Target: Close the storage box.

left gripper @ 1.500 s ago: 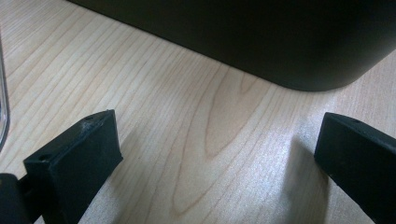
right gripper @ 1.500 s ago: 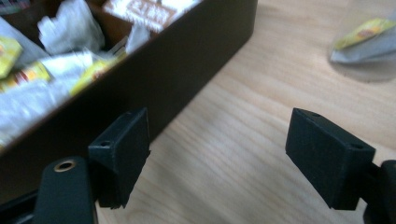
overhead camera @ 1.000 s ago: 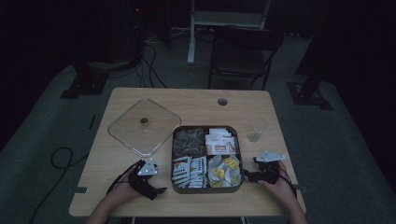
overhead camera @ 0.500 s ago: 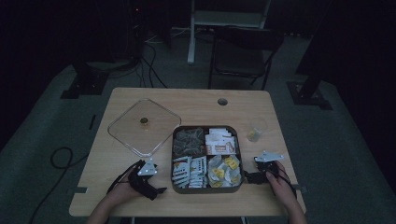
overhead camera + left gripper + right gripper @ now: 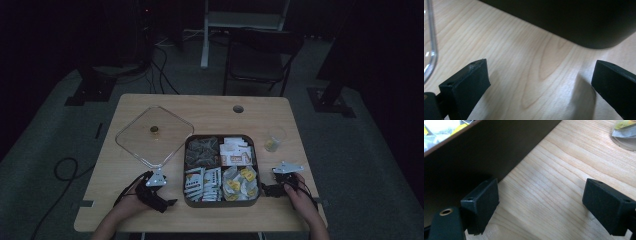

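A dark brown square tray point(image 5: 221, 204) sits at the table's middle front, its four compartments filled with tea bags and paper packets. My left gripper point(image 5: 156, 189) rests on the table left of the tray. In the left gripper view it point(image 5: 539, 75) is open over bare wood, with the tray's corner point(image 5: 574, 20) just ahead. My right gripper point(image 5: 278, 183) lies right of the tray. In the right gripper view it point(image 5: 541, 195) is open, its left jaw close beside the tray's wall point(image 5: 474, 157). Neither holds anything.
A clear square lid point(image 5: 154, 135) with a small knob lies left of the tray; its edge point(image 5: 431, 45) is beside my left gripper. A small glass cup point(image 5: 274, 139) with something yellow inside stands at the right, also ahead of my right gripper point(image 5: 625, 135). A chair point(image 5: 260, 55) stands behind the table.
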The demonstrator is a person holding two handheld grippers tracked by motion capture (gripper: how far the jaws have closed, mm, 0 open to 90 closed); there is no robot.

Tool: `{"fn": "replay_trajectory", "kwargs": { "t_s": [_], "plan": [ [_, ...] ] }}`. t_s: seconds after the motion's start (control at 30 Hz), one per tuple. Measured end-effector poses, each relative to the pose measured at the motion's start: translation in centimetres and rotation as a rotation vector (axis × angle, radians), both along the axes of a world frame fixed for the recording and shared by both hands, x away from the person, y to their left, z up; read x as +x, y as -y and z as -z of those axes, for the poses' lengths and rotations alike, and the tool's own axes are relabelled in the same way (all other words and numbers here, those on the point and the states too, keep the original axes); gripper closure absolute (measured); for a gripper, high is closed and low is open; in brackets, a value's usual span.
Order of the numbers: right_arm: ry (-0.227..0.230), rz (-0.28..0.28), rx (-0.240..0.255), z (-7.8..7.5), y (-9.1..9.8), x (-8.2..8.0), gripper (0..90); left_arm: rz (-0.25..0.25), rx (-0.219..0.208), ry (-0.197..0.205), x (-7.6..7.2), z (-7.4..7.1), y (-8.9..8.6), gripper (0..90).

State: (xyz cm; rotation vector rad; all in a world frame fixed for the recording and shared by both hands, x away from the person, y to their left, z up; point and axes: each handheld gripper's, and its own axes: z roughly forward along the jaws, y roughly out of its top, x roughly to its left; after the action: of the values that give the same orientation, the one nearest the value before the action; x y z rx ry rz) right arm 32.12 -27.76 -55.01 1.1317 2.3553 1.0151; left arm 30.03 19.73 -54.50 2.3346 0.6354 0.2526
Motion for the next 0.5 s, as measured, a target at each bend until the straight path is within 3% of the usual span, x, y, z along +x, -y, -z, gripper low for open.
{"fn": "replay_trajectory", "kwargs": {
  "t_s": [0.17, 0.5],
  "plan": [
    [0.000, 0.000, 0.000, 0.0, 0.0, 0.0, 13.1, -0.030, -0.031, 0.006, 0.3, -0.7, -0.4, 1.8],
    [0.001, 0.000, 0.000, 0.0, 0.0, 0.0, 13.1, -0.116, -0.036, 0.019, 1.5, -1.2, -1.3, 1.8]
  ]
}}
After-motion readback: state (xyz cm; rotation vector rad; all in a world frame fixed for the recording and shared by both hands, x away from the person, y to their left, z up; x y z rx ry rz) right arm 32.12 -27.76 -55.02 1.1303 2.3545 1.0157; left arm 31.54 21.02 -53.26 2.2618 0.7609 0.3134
